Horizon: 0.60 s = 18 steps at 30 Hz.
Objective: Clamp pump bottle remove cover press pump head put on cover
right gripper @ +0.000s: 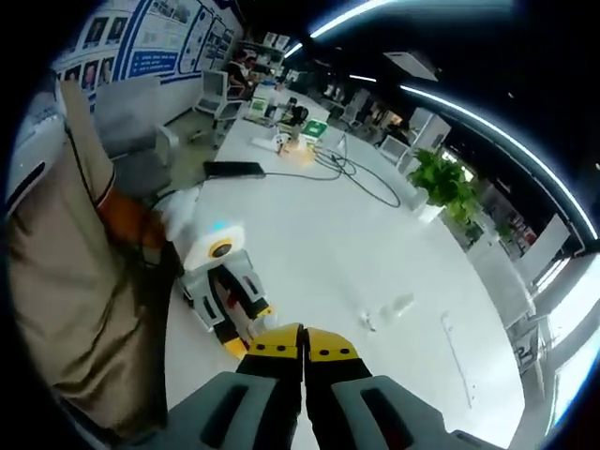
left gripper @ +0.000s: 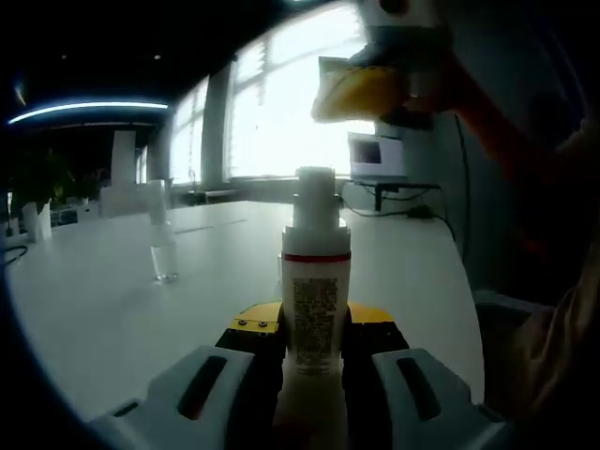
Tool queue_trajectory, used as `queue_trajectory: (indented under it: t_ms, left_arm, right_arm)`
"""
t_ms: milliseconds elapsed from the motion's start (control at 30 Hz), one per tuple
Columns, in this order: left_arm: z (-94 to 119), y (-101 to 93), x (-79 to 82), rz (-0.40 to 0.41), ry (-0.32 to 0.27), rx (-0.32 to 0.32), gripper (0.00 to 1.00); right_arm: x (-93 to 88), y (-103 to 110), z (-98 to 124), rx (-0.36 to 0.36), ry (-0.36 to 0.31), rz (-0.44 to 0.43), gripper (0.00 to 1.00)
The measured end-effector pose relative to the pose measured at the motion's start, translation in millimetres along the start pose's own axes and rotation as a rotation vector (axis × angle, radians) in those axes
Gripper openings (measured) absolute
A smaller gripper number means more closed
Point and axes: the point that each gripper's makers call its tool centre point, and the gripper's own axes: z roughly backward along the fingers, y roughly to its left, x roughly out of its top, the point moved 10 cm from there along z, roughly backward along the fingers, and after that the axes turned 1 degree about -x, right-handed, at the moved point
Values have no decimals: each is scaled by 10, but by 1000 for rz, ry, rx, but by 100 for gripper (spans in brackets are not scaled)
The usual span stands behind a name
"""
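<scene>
Item one, the pump bottle [left gripper: 316, 281]: we log it upright between the jaws of the left gripper [left gripper: 316, 345], white body with a red band below the neck and a block of dark print on its front. The two yellow-tipped jaws press against its lower sides, so we record this claw as clamped on the bottle. The pump head [left gripper: 315, 194] at the top stands bare, a pale cylinder above the collar, well clear of the jaws.

Item two, the cover [left gripper: 160, 230]: we note a clear cap-shaped piece standing upright on the white table [left gripper: 103, 300], off to the left of the bottle and well apart from it. In the right gripper view the same clear piece [right gripper: 392, 309] seems to show, lying small on the table ahead of the jaws.

Item three, the right gripper [right gripper: 303, 349]: its yellow jaw tips meet with only a thin seam between them and nothing held, so we enter it as closed and empty. In the left gripper view it [left gripper: 375, 84] hangs high above and to the right of the pump head, not touching it.

Item four, surroundings: a person's beige sleeve [right gripper: 56, 281], a cable [right gripper: 352, 173], a potted plant [right gripper: 441, 178], bright windows [left gripper: 281, 103], a monitor [left gripper: 377, 155].
</scene>
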Motion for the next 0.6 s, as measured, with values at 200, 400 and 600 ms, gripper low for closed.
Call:
queue_trajectory:
  t_ms: [200, 400, 600]
  left_arm:
    - [0, 17, -4, 0, 0, 1, 14]
    - [0, 8, -3, -1, 0, 1, 14]
    - [-2, 8, -7, 2, 0, 1, 14]
  right_arm:
    - [-60, 53, 57, -34, -38, 1, 0]
    - [-132, 91, 63, -61, -74, 0, 0]
    - [-240, 111, 88, -110, -121, -60, 0]
